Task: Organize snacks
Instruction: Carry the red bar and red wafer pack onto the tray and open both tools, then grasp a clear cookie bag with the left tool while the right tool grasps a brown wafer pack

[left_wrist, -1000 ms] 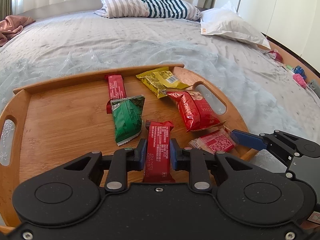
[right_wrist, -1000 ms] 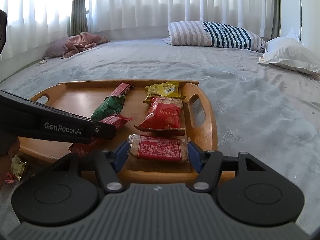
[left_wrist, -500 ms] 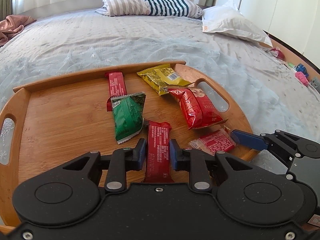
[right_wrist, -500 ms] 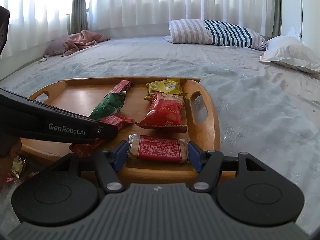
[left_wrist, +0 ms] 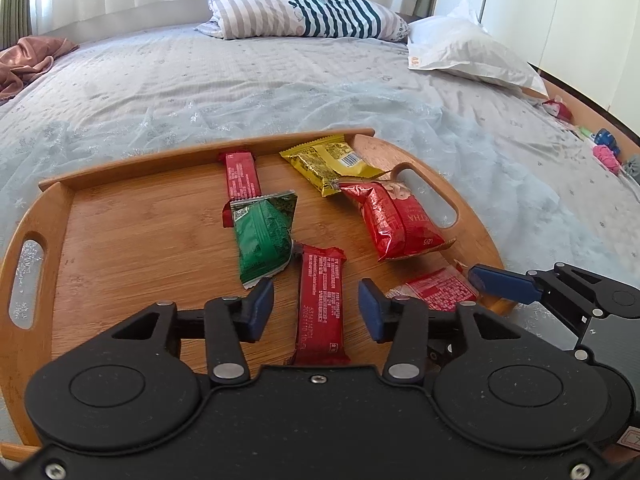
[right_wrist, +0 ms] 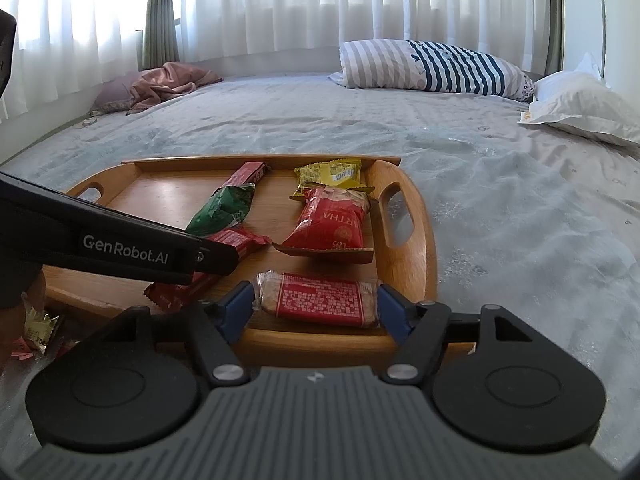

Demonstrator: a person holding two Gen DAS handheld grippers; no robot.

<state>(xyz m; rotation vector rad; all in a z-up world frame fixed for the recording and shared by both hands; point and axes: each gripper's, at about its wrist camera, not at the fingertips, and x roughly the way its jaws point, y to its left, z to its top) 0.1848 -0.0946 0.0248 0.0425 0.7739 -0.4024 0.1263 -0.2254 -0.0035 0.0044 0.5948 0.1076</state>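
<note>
A wooden tray (left_wrist: 120,240) lies on the bed with several snacks on it. My left gripper (left_wrist: 316,308) is open, its pads on either side of a red bar (left_wrist: 322,300) that lies flat on the tray. My right gripper (right_wrist: 316,308) is shut on a red cracker packet (right_wrist: 320,298) over the tray's near right edge (right_wrist: 320,338); the packet also shows in the left wrist view (left_wrist: 436,290). On the tray lie a green packet (left_wrist: 262,238), a second red bar (left_wrist: 242,178), a yellow packet (left_wrist: 328,162) and a red bag (left_wrist: 394,220).
The bed (left_wrist: 200,80) carries a striped pillow (left_wrist: 308,14), a white pillow (left_wrist: 468,54) and a pink cloth (left_wrist: 24,60) at the back. A small yellow wrapper (right_wrist: 38,326) lies off the tray at the left. Small toys (left_wrist: 604,148) lie at the bed's right edge.
My left gripper has opened and let go of the red bar, which now lies on the tray. My right gripper still holds the cracker packet in about the same place.
</note>
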